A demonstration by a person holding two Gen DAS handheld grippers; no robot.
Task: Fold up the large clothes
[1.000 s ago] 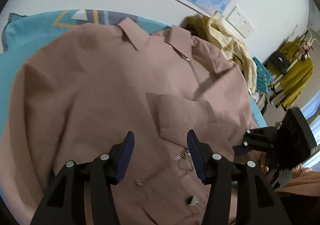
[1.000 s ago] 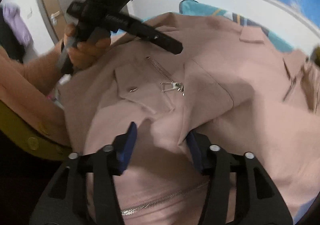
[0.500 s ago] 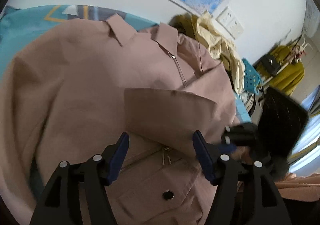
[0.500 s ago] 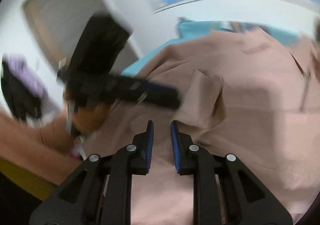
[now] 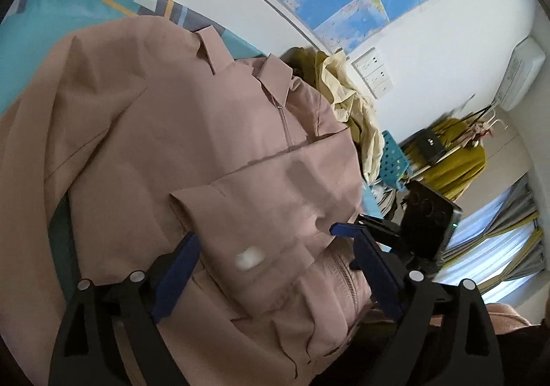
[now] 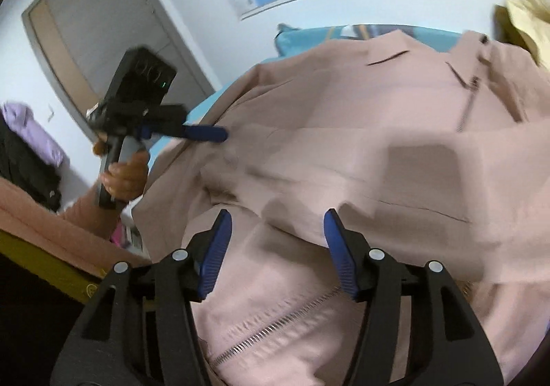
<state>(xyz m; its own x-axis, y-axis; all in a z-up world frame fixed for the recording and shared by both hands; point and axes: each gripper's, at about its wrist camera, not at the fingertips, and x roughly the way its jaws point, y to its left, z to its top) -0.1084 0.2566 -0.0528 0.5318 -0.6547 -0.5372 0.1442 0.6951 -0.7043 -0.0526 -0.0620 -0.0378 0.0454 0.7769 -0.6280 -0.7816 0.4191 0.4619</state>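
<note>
Two grippers, left gripper (image 5: 275, 269) and right gripper (image 6: 276, 248), both spread wide with nothing gripped, above pink jacket (image 5: 192, 131) laid collar-up on teal bedspread (image 5: 41, 28); sleeve (image 5: 261, 200) folded across chest, best flattened crease-free before next fold.

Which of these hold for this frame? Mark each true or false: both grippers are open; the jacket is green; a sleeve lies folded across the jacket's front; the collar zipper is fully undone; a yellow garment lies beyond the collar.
1. Both grippers are open. True: the left gripper and right gripper have their fingers spread.
2. The jacket is green. False: it is dusty pink.
3. A sleeve lies folded across the jacket's front. True.
4. The collar zipper is fully undone. False: it is closed up to the collar.
5. A yellow garment lies beyond the collar. True.
</note>
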